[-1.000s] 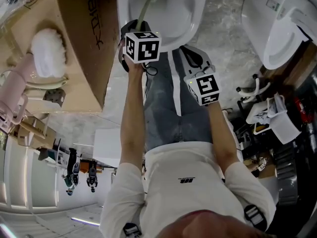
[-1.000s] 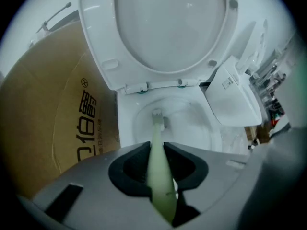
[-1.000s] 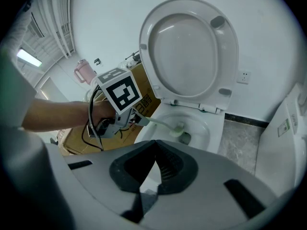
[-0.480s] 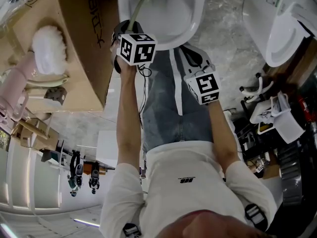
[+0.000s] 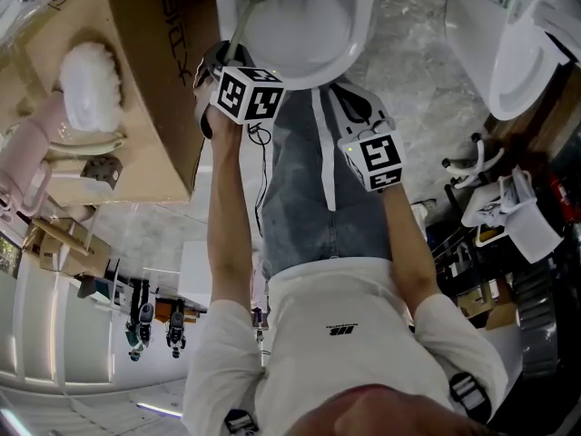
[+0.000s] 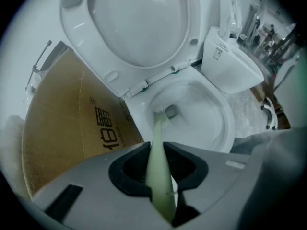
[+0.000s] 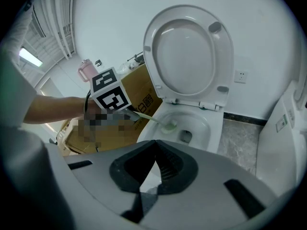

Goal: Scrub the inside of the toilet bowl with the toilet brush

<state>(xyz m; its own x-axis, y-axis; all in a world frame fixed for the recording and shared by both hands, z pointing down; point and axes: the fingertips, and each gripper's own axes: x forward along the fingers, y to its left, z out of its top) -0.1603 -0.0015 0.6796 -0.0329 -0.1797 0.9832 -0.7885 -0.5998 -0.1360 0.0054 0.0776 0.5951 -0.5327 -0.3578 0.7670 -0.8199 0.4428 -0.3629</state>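
Closest to us, our left claw [image 6: 157,151] clamps the pale green handle of the toilet brush [image 6: 156,131], while our right claw [image 7: 154,158] hangs pinched together with nothing in it. Farther out, the brush head sits inside the toilet bowl [image 6: 213,116], just beside its drain. A cardboard box [image 6: 67,123] stands against the bowl's left edge, and the lid [image 6: 139,23] is raised behind.

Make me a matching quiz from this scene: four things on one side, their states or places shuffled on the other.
1. left gripper
2. right gripper
3. toilet lid
4. cardboard box

A. raised upright
B. shut, nothing between its jaws
C. beside the toilet bowl
D. shut on the toilet brush handle

Pairs: 1-D, 2-B, 3-A, 4-C
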